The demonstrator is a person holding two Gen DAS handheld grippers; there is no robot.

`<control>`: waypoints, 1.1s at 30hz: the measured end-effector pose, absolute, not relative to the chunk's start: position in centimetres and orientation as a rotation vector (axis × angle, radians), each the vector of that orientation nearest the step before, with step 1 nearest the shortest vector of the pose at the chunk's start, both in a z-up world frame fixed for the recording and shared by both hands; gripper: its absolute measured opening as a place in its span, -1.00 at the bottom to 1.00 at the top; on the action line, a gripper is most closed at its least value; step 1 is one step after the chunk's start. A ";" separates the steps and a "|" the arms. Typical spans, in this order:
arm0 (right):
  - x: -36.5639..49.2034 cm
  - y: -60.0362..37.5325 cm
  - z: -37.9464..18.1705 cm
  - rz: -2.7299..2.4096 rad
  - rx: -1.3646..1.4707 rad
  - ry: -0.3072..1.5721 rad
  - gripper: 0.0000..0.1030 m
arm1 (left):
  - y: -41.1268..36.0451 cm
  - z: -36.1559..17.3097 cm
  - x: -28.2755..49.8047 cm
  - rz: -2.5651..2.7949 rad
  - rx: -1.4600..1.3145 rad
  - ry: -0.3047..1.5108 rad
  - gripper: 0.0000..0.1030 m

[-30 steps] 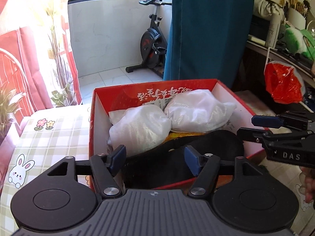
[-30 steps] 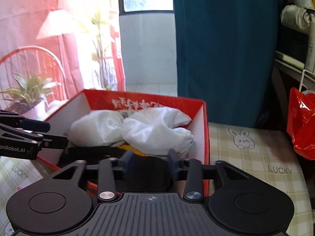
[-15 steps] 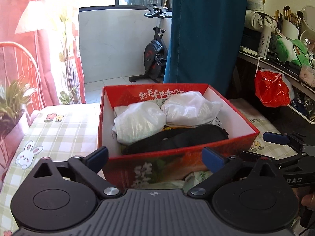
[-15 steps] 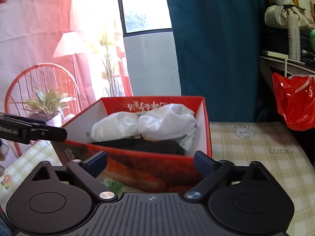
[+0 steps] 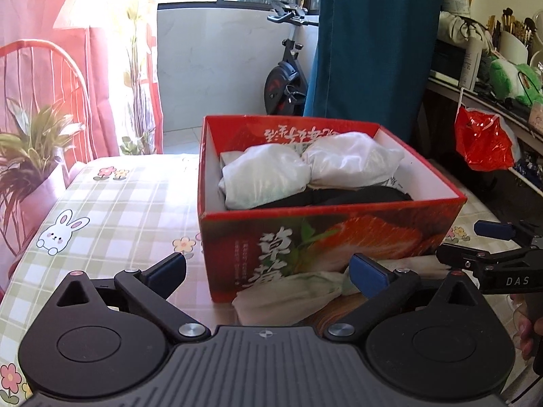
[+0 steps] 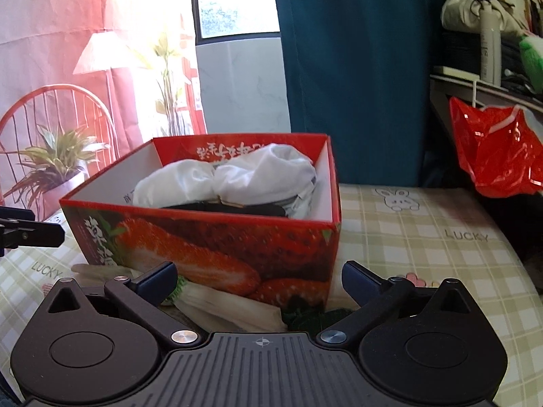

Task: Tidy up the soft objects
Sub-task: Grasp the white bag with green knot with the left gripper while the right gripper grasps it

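A red strawberry-print box (image 5: 339, 237) (image 6: 210, 247) stands on the checked tablecloth. Two white soft bundles (image 5: 268, 176) (image 6: 268, 173) lie side by side in it, with a black soft item (image 5: 356, 196) (image 6: 230, 208) in front of them. My left gripper (image 5: 268, 269) is open wide just short of the box's front wall, nothing between its fingers. My right gripper (image 6: 259, 273) is also open and empty before the box's near corner; in the left wrist view it shows as the right gripper (image 5: 471, 244) at the right edge.
A pale cream and green item (image 5: 288, 291) (image 6: 224, 305) lies at the foot of the box. A potted plant (image 5: 30, 149) and red chair stand left. A red plastic bag (image 6: 499, 149) hangs from a cluttered shelf on the right.
Both grippers have opened wide and drawn back from over the box to in front of it. The black item stays in the box.
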State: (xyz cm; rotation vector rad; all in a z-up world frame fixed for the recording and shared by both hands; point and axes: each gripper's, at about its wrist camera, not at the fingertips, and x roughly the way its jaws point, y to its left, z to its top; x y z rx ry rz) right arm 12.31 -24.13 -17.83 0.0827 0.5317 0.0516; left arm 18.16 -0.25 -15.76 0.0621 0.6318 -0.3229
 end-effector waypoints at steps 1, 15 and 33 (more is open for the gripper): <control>12.3 -24.1 -18.0 0.050 0.083 0.535 0.99 | -0.3 -15.9 18.2 -0.322 0.068 0.632 1.00; 12.9 -24.1 -20.4 0.067 0.102 0.582 0.67 | -0.9 -18.6 18.8 -0.369 0.061 0.663 0.53; 13.7 -23.1 -21.7 0.094 0.055 0.625 -0.18 | 0.1 -22.5 21.7 -0.412 -0.041 0.756 0.43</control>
